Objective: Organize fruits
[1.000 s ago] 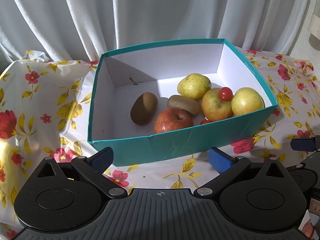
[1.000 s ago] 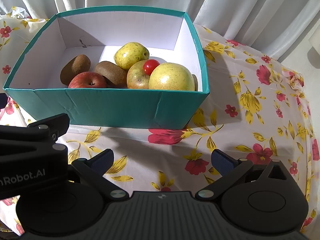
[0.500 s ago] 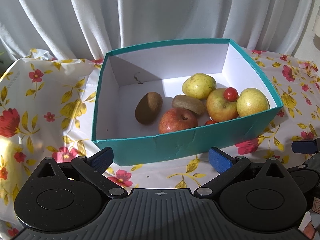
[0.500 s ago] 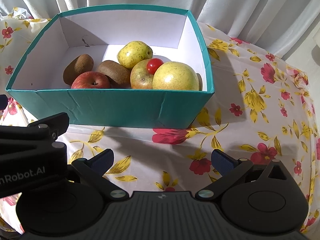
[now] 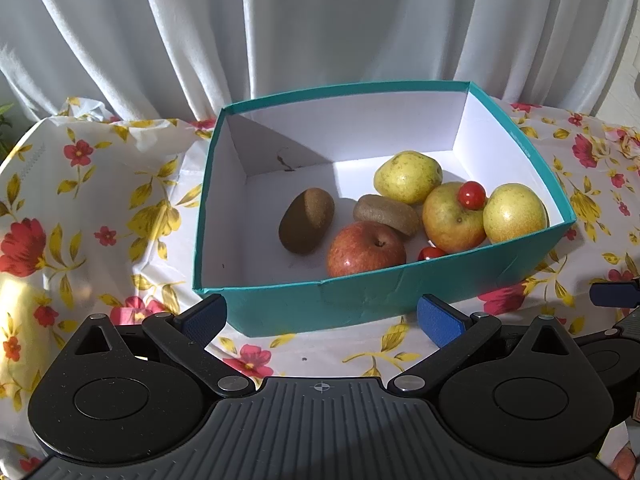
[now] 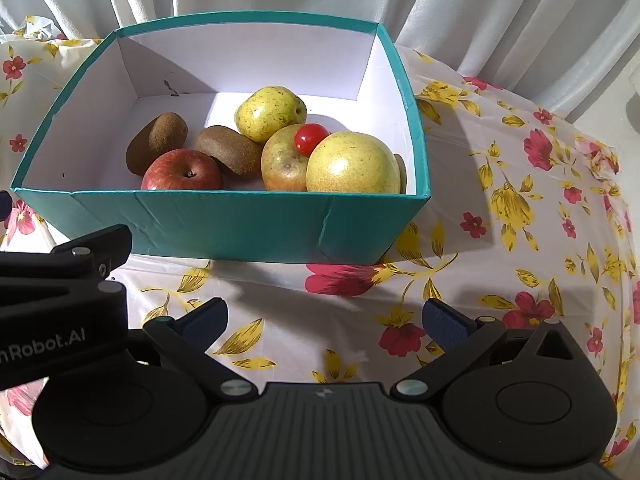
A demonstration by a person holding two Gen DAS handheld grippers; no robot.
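Note:
A teal box (image 5: 360, 300) with white inside walls stands on the flowered tablecloth; it also shows in the right wrist view (image 6: 240, 224). Inside lie a red apple (image 5: 366, 248), two kiwis (image 5: 306, 220) (image 5: 386, 214), yellow-green pears (image 5: 408, 176) (image 5: 514, 212), a yellow-red apple (image 5: 454, 216) and cherry tomatoes (image 5: 472, 195). The same fruit shows in the right wrist view, with the red apple (image 6: 182, 170) and a tomato (image 6: 311, 138). My left gripper (image 5: 322, 318) is open and empty just before the box's near wall. My right gripper (image 6: 324, 320) is open and empty over the cloth.
The flowered tablecloth (image 6: 520, 208) covers the table, with bare cloth right of the box. White curtains (image 5: 320, 32) hang behind. The left gripper's body (image 6: 60, 288) fills the right wrist view's left side.
Both grippers have drawn back and up from the box, which now sits lower and smaller in view. The fruit has not moved.

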